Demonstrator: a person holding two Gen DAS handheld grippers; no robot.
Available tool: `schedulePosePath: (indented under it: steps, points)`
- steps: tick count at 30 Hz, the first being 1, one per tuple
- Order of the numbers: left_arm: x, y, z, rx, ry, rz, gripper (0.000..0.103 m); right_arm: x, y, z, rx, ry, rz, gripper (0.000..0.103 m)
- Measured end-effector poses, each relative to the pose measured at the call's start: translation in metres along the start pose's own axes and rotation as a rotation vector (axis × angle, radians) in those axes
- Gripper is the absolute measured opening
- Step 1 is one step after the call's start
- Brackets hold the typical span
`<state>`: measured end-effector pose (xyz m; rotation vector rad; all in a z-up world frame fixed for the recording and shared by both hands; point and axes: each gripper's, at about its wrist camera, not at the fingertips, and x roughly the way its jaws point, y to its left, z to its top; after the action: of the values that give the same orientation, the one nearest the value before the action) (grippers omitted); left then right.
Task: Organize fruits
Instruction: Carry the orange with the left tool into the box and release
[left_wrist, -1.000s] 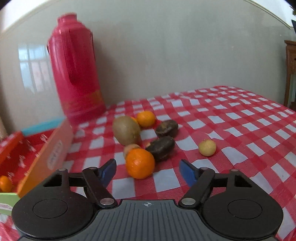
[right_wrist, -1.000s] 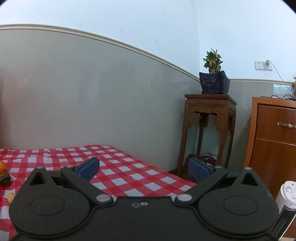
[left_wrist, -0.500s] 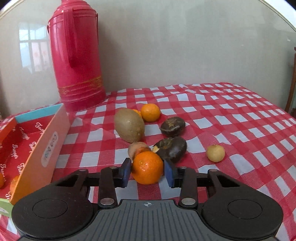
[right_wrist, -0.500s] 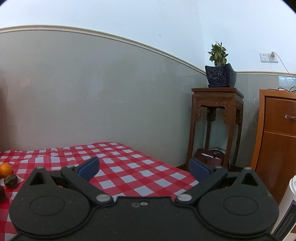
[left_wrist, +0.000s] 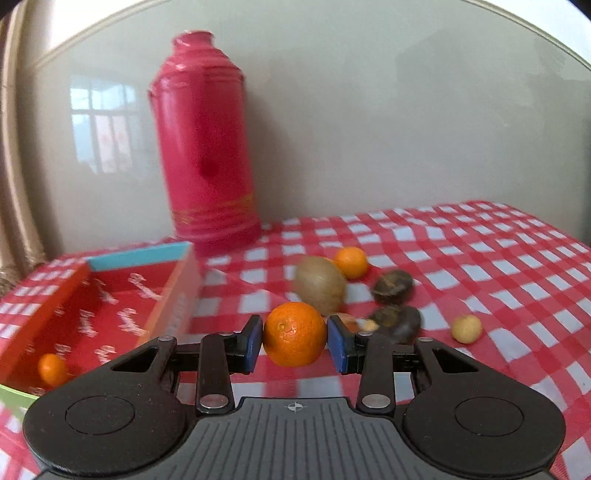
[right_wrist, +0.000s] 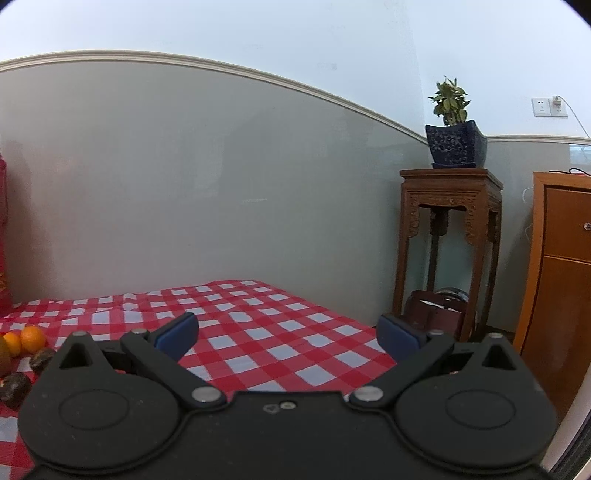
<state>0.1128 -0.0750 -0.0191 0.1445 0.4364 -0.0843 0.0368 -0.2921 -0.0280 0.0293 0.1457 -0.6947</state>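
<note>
Left claw (left_wrist: 295, 339) level, clamping orange (left_wrist: 294, 333)

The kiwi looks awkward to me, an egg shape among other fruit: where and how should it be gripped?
Grip the kiwi across its narrow middle, pads on its long flanks, coming from the box side and above. That side shows bare cloth; a small orange crowds its far side and dark fruits lie to its right.

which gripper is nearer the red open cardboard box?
Left. The left gripper, shut on an orange mandarin, is just beside the red open cardboard box. The right gripper stands open over bare checked tablecloth; no box in its view.
</note>
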Motion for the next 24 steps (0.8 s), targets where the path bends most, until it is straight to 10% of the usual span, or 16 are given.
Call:
schedulePosePath:
  steps: [24]
  points:
    - [-0.017,0.116,-0.009,-0.131,0.032,0.241,0.038,-0.022,0.072,-0.004,-0.091,-0.014,0.161,0.097]
